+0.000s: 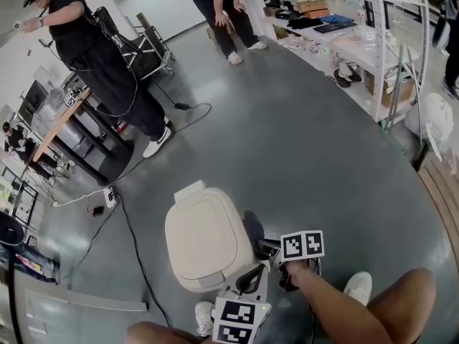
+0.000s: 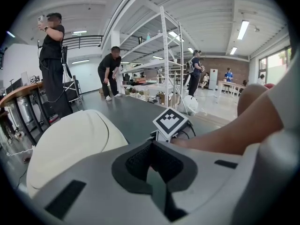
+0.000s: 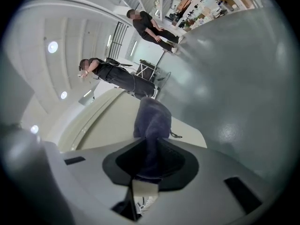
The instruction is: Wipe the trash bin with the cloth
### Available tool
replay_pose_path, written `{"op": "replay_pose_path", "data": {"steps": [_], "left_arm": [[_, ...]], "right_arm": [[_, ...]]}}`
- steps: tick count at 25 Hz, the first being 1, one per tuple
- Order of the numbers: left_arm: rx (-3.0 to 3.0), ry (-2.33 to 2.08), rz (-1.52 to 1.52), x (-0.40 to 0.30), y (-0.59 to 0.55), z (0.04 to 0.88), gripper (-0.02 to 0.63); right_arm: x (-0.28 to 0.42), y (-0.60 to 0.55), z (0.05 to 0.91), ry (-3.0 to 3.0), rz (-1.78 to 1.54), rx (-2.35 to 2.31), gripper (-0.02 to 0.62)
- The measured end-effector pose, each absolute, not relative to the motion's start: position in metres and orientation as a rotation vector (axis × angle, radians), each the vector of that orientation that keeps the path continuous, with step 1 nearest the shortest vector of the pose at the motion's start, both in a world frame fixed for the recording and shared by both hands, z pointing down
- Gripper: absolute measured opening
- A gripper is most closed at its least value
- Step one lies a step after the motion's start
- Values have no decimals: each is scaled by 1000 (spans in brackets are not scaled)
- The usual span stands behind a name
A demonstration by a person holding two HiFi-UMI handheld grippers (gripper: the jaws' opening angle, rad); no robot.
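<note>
Right gripper (image 3: 151, 156) is clamped on a dark grey-purple fabric cloth (image 3: 152, 118), held at the right side of the cream plastic lidded trash bin (image 1: 206, 239); contact unclear. Left gripper (image 2: 152, 162) has its jaws together, empty, near the bin's front edge.

Risk: only a narrow fold is pinched, so a hard stroke could pull the cloth free. The bin is unbraced and could slide.

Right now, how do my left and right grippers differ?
The left gripper has its fingers shut on nothing; the right gripper has its fingers shut on a dark cloth. The left gripper looks across the trash bin lid; the right gripper points along its side. Both are close to the bin.
</note>
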State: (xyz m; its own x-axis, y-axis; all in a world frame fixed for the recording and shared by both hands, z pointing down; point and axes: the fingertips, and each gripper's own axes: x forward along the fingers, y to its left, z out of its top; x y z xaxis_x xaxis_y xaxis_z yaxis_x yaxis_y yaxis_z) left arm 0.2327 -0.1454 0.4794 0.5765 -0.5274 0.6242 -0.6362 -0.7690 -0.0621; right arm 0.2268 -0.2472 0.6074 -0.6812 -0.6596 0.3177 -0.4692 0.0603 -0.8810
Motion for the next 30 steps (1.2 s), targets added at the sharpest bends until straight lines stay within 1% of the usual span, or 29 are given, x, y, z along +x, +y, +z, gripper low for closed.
{"op": "replay_pose_path", "data": {"steps": [4,13,30], "left_arm": [[2643,-991,965,229,-151,478,-3],[2659,-934,1005,249,-156,492,-3],[2651,-804,1145,264,-142,542,-3]], "right_arm": [[221,-251,622,2181,-1699,-1159,77],[224,-248,677,2148,-1767,-1129,77],[219,-247,769,2088,-1838,-1202,77]]}}
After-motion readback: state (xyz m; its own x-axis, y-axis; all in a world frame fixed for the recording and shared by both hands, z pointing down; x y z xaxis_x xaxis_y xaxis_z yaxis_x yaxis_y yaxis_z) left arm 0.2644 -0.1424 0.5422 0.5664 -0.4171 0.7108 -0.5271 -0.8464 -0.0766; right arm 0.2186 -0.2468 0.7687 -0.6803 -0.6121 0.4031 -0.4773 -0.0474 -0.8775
